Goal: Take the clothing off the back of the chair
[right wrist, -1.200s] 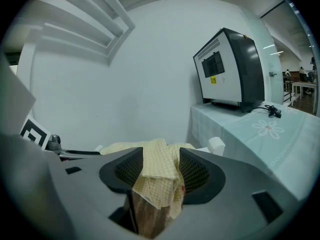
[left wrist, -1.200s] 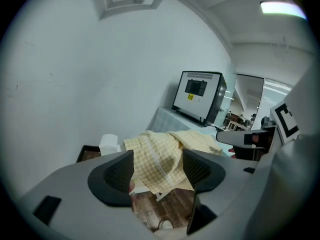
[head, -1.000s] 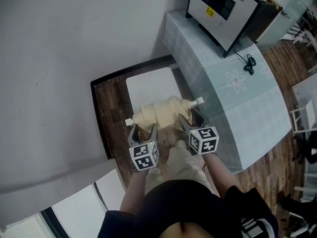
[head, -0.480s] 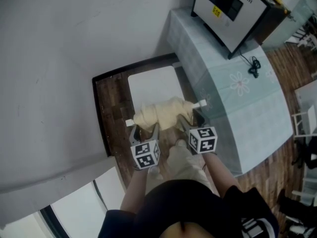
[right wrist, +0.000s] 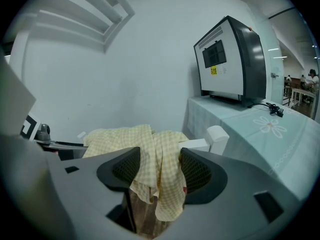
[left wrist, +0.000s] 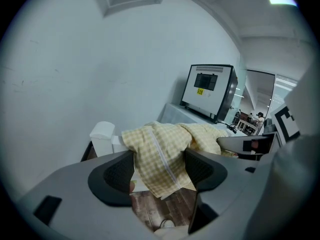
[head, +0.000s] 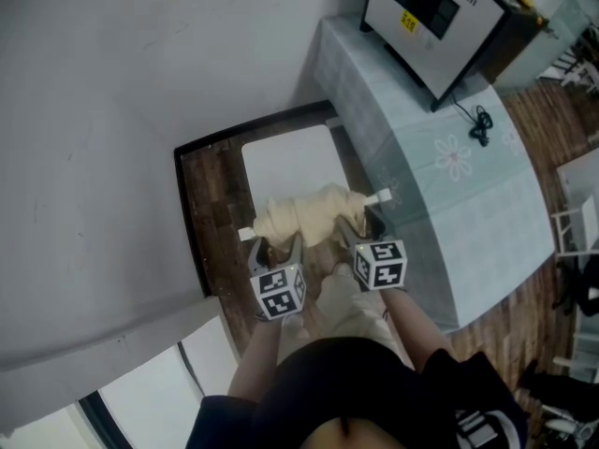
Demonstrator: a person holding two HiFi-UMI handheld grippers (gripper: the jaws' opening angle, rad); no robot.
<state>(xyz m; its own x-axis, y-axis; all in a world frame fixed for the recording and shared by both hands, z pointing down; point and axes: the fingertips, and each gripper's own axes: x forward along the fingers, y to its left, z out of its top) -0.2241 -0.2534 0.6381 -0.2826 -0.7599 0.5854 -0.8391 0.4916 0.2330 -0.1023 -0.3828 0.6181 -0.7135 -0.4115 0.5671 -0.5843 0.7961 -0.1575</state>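
The right gripper (head: 356,230) has just been opening its jaws, and they now stand as wide as they go, one on each side of a hanging fold of the yellow checked clothing (head: 304,215). The fold hangs loose in the gap, with neither pad pressing on it. Apart from that, little differs from a second ago: the clothing is still bunched over the top rail of the chair back (head: 377,195), and both grippers sit at its near edge much as they did.

My reading is that the lift has not begun. The right side is set for a grasp rather than making one, so the next step is to close on the fabric.

The left gripper (head: 277,246) is also spread wide, with the left part of the clothing and its pale seam hanging down between the jaws. The fabric looks loose there too, so I judge this gripper is not holding it either.

Both grippers are held side by side on bare forearms (head: 257,363) reaching out from the body. They point forward and down at the chair back, with their marker cubes facing up. The left one is at the rail's left end and the right one near its right post.

The chair stands on a dark wooden floor (head: 215,204) against the wall, beside a surface (head: 449,185) under a pale cloth that carries a boxy machine (head: 430,17)
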